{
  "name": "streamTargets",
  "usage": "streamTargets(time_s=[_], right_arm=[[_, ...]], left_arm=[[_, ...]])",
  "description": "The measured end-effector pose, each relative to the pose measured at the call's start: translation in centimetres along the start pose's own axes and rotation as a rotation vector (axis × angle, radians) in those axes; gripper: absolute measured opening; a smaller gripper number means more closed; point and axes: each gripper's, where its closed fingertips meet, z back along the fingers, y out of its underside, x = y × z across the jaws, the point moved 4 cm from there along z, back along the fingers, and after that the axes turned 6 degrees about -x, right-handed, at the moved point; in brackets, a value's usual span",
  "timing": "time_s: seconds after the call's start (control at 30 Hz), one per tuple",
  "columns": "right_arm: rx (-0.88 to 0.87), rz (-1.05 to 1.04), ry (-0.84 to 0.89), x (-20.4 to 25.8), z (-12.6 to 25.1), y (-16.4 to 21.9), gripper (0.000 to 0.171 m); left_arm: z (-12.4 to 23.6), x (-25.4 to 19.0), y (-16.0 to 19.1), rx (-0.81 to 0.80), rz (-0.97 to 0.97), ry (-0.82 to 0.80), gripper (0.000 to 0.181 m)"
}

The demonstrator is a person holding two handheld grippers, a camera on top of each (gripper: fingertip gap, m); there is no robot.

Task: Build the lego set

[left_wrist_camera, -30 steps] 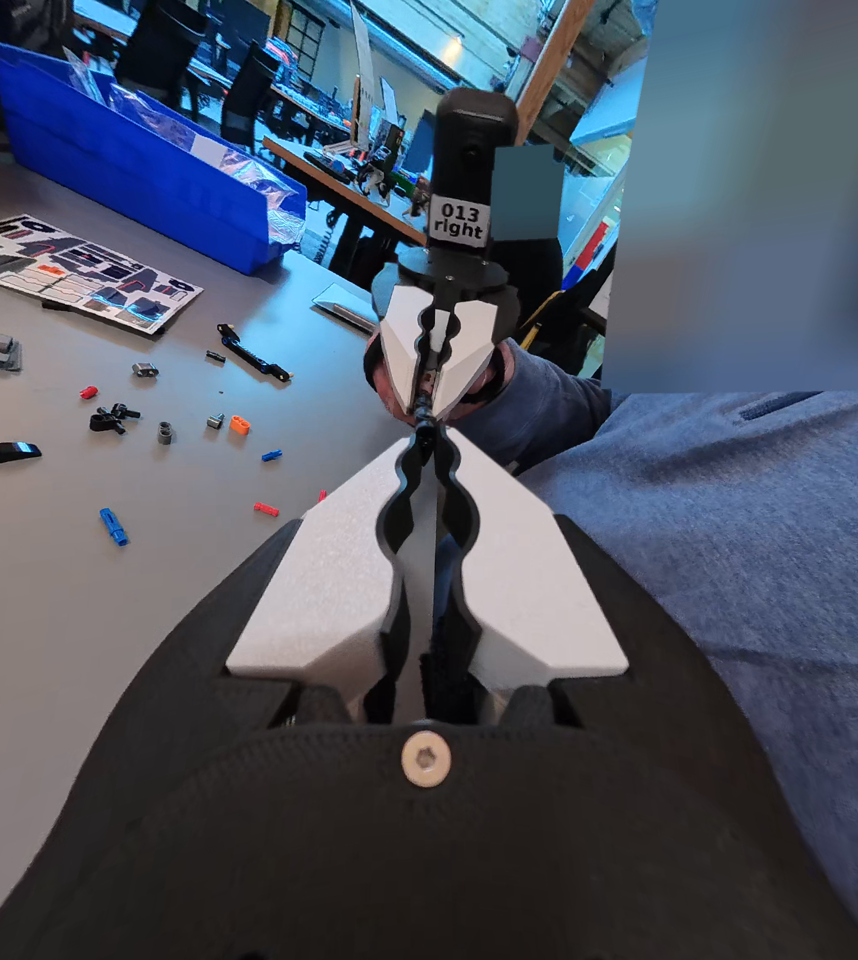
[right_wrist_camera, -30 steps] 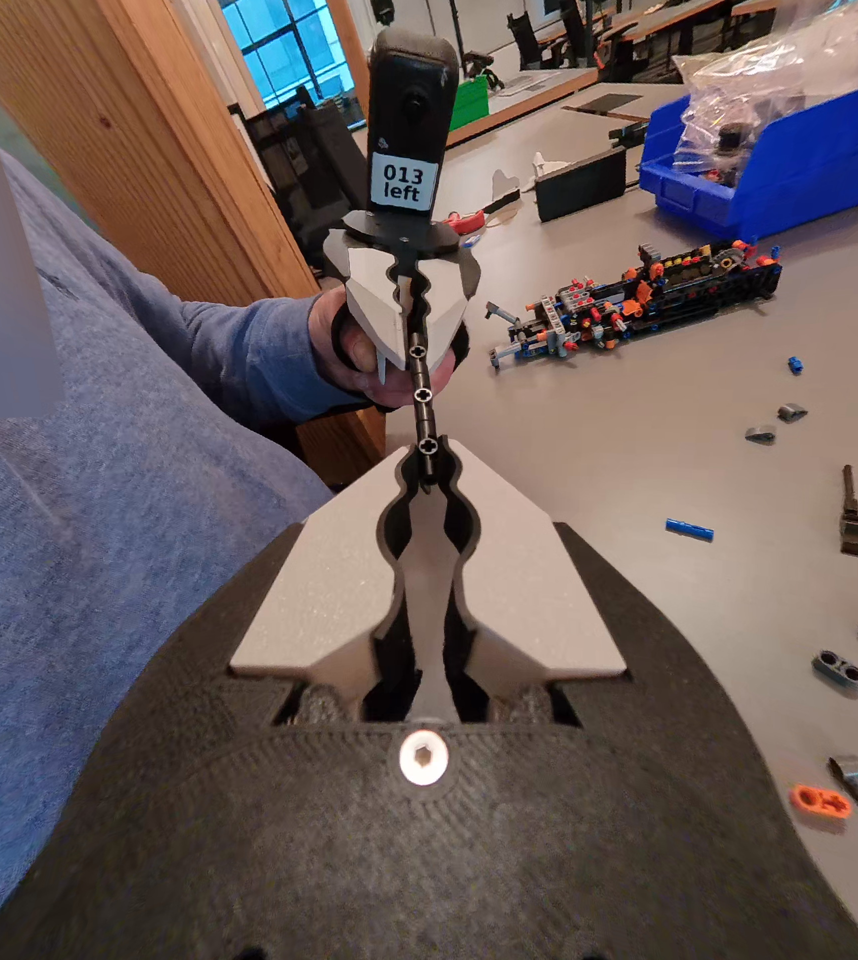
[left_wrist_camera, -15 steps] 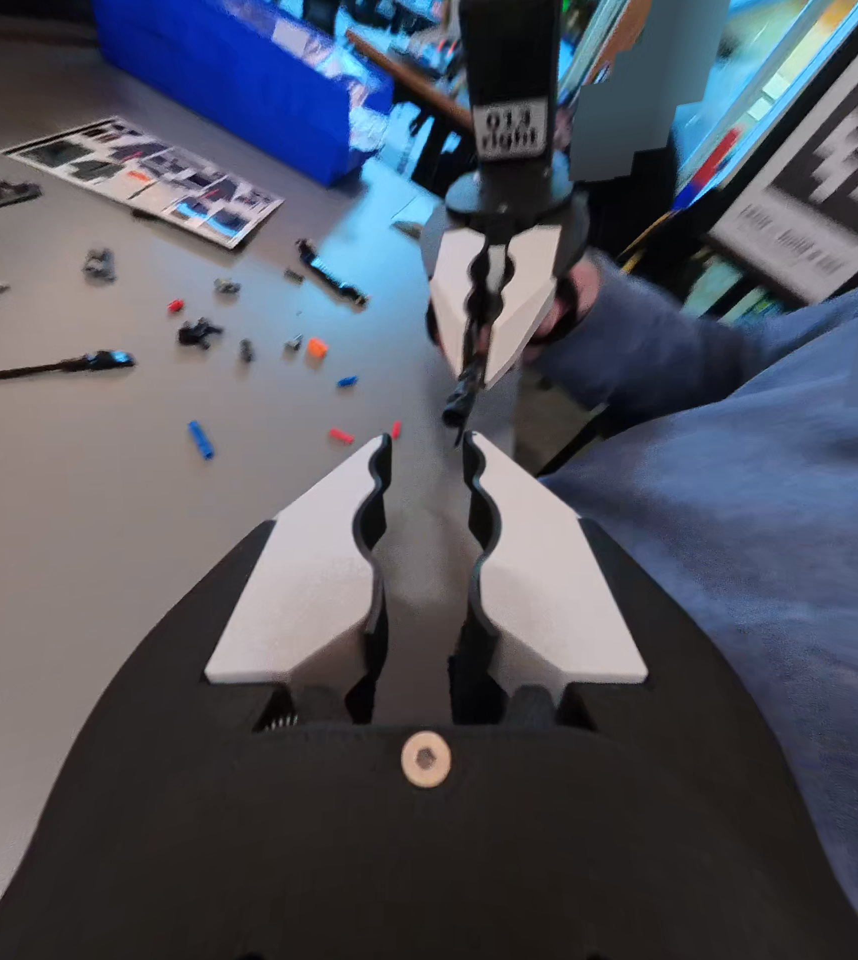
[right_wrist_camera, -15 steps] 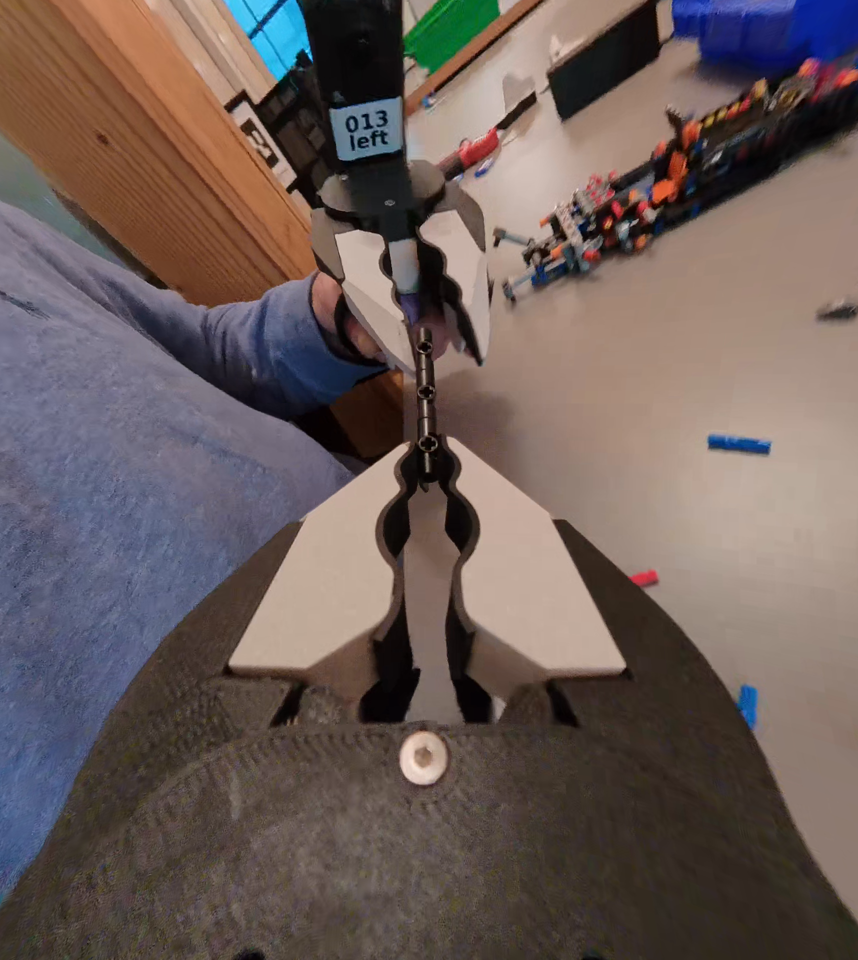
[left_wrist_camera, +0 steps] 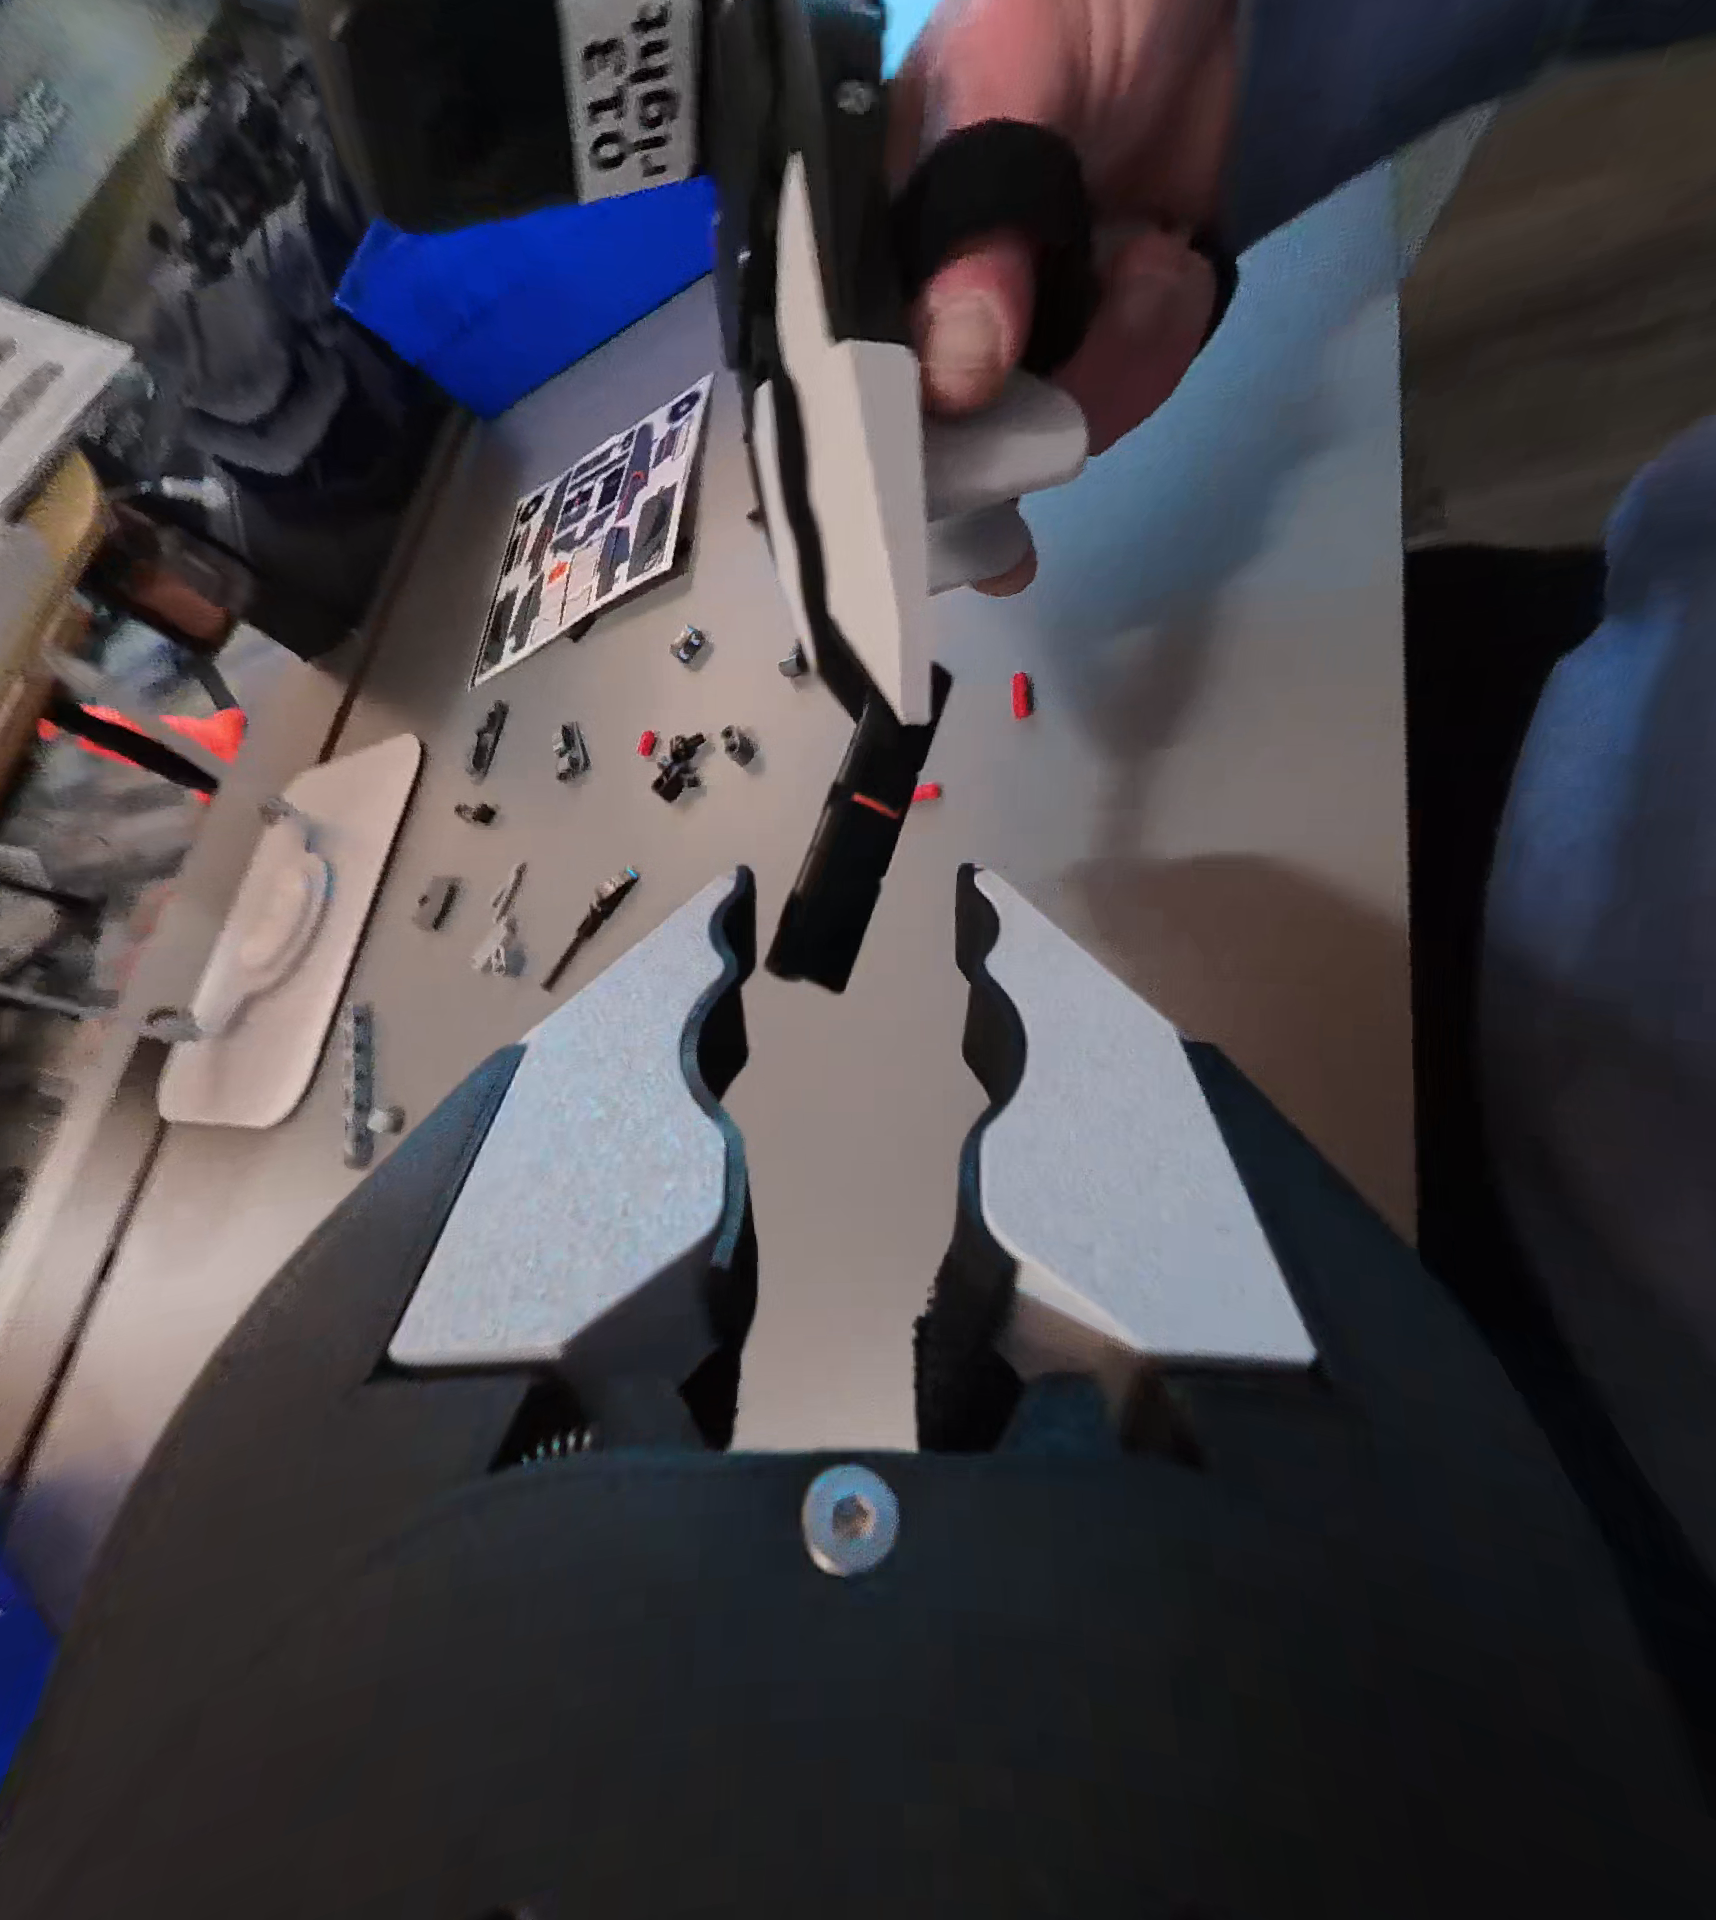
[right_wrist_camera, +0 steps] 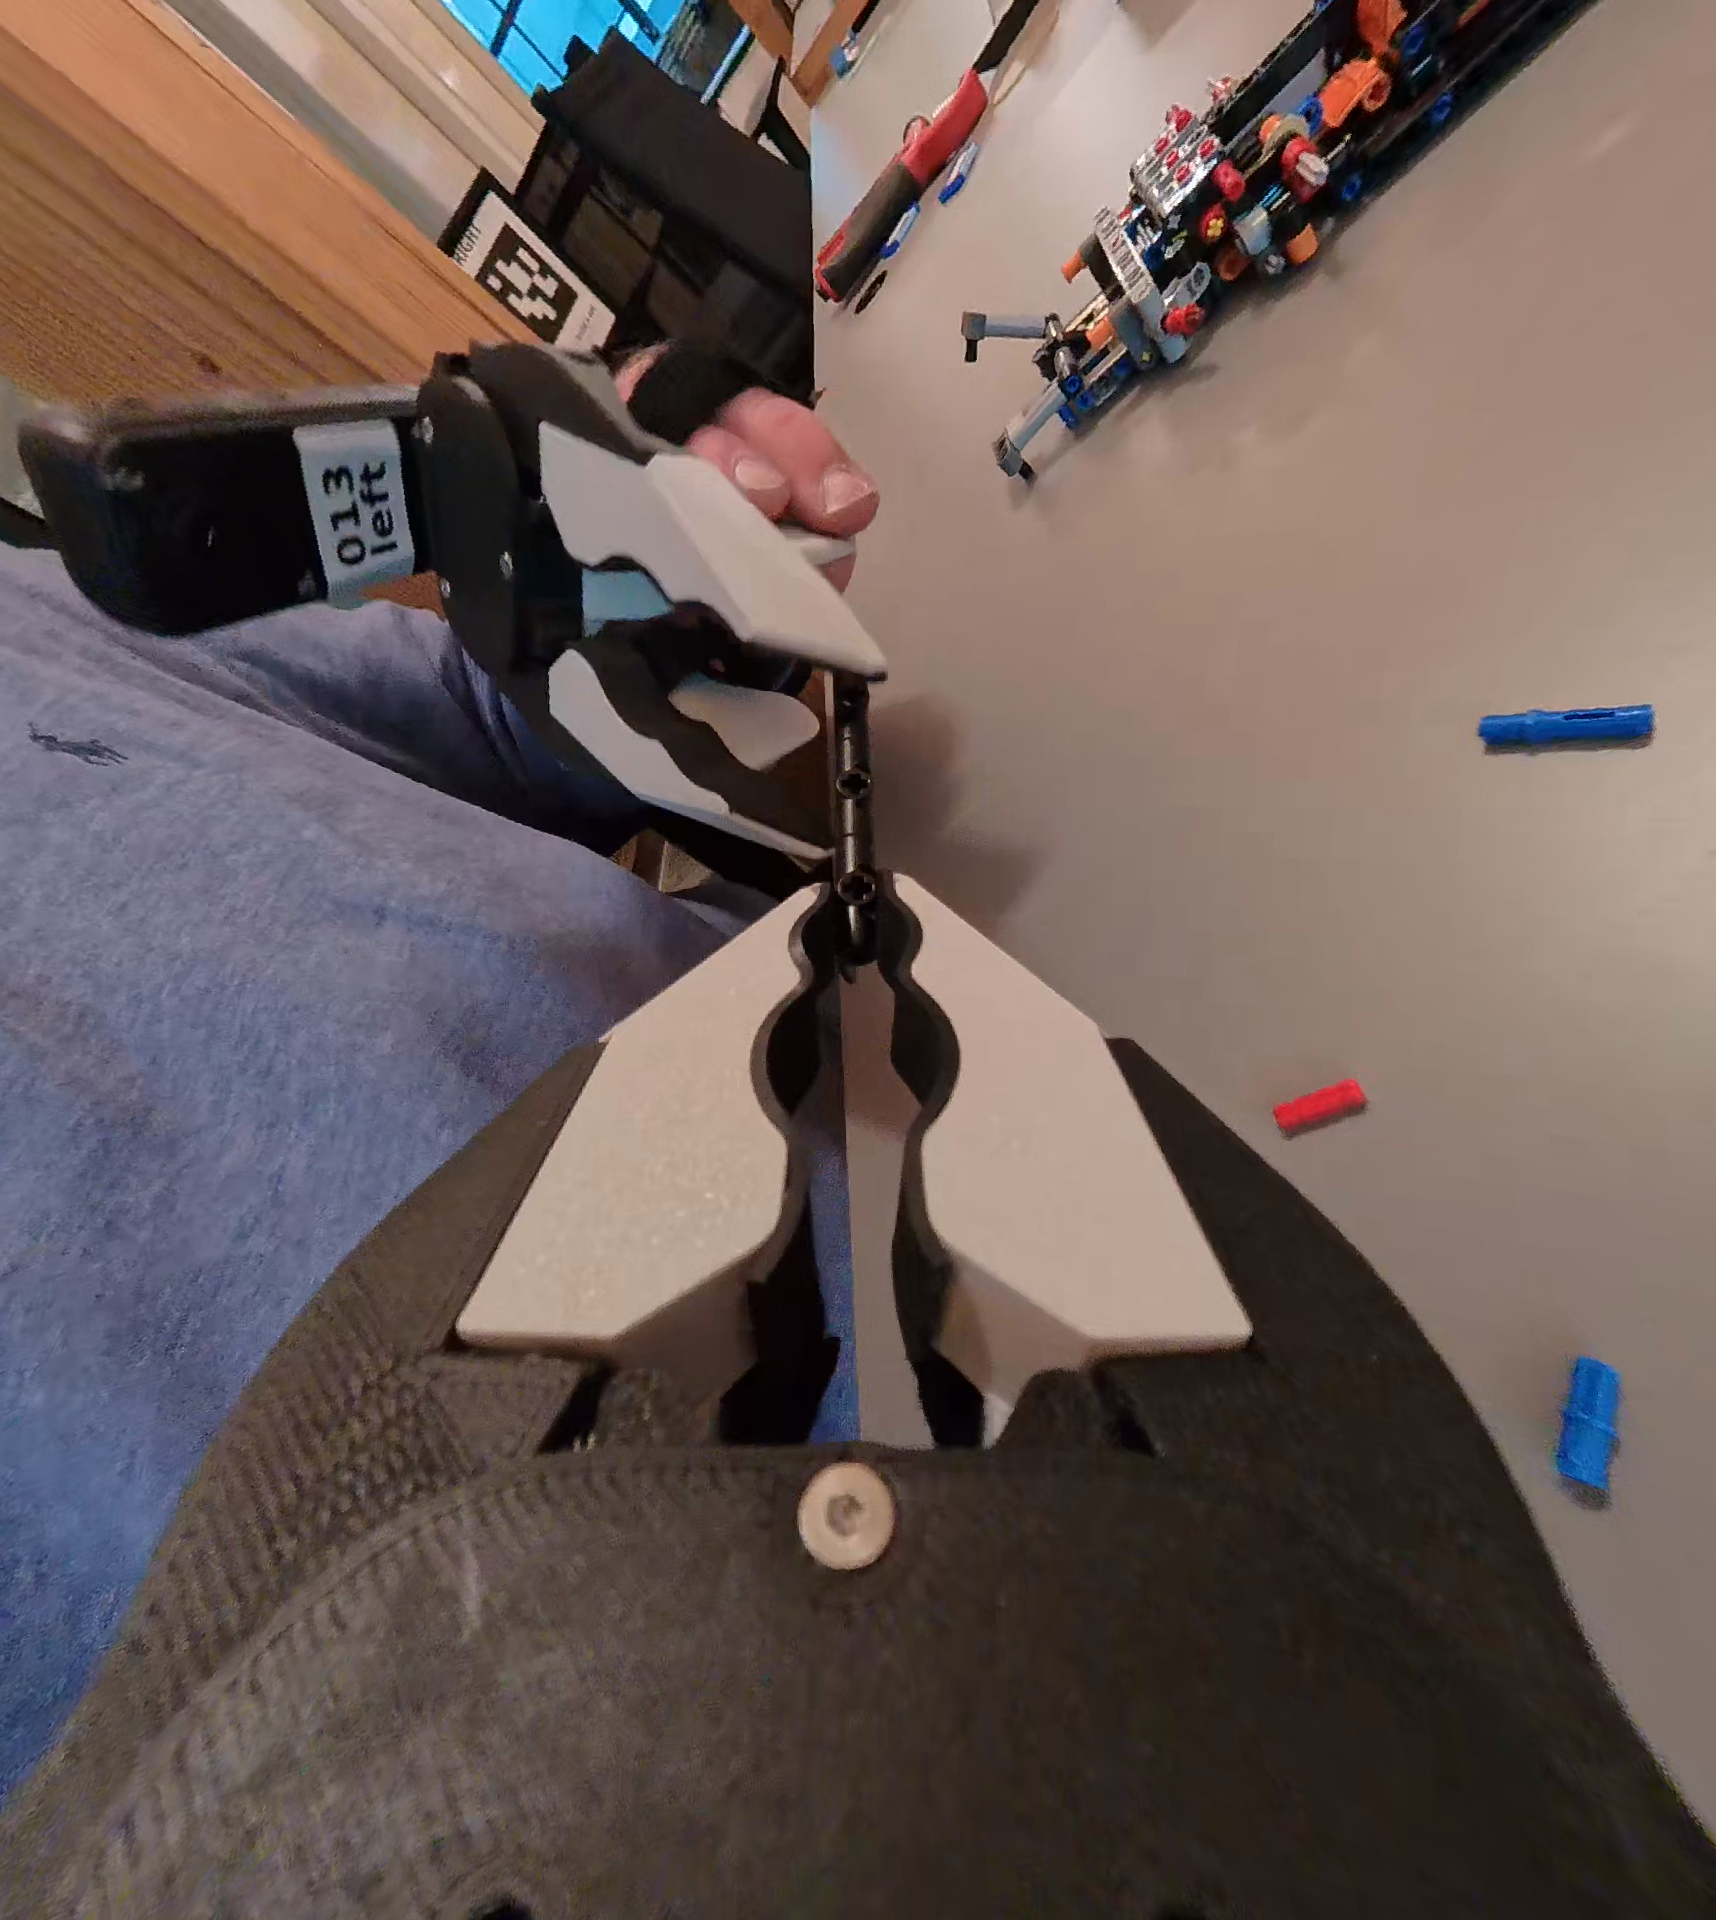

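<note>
My right gripper point(right_wrist_camera: 854, 909) is shut on the near end of a slim black lego beam point(right_wrist_camera: 852, 790), which sticks out ahead of its fingertips. In the left wrist view the same beam point(left_wrist_camera: 849, 842) hangs from the right gripper point(left_wrist_camera: 911, 691) and shows a thin red line across it. My left gripper point(left_wrist_camera: 854, 888) is open. The beam's free end stands between its fingertips point(left_wrist_camera: 729, 914) with a gap on both sides. In the right wrist view the left gripper point(right_wrist_camera: 838, 753) lies turned on its side, with its jaws apart around the beam.
A long part-built model point(right_wrist_camera: 1249, 208) lies at the far right of the grey table point(right_wrist_camera: 1353, 540). Blue pins point(right_wrist_camera: 1566, 724) and a red pin point(right_wrist_camera: 1318, 1103) lie nearby. A sticker sheet point(left_wrist_camera: 605, 530), several small parts point(left_wrist_camera: 677, 758) and a blue bin point(left_wrist_camera: 521, 291) lie beyond. A person's blue-clad body is close by. Both grippers' tips are close together, under 4 cm apart. From the right gripper's tips to the red pin point(right_wrist_camera: 1318, 1103) is close to 9 cm.
My left gripper was shut on the far end of the beam, then opened and let it go, and rolled onto its side. My right gripper kept hold of the beam throughout.
</note>
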Motion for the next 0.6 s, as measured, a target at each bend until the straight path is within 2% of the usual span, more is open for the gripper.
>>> streamTargets(time_s=[0.1, 0.13, 0.17, 0.3, 0.4, 0.6], right_arm=[[0.014, -0.013, 0.004, 0.0, -0.3, 0.1, 0.003], [0.017, -0.017, 0.003, 0.1, -0.4, 0.2, 0.004], [0.015, -0.021, 0.002, 0.1, -0.5, 0.2, 0.004], [-0.021, -0.005, 0.03, -0.2, -0.2, -0.2, 0.005], [-0.043, 0.071, 0.142, -0.4, 0.8, -0.8, 0.03], [0.122, 0.387, 0.409, -0.6, 4.6, 1.6, 0.019]], left_arm=[[-0.8, -0.7, 0.1, 0.058, -0.147, -0.003, 0.03], [-0.9, -0.6, 0.0, 0.06, -0.181, -0.022, 0.023], [-1.0, -0.4, 0.0, 0.061, -0.194, -0.038, 0.016], [-1.4, -0.3, 0.3, 0.085, -0.197, -0.033, 0.014], [-1.5, -0.1, 1.5, 0.152, -0.107, 0.033, 0.013], [-2.3, -1.0, 5.2, 0.312, 0.09, 0.25, 0.014]])
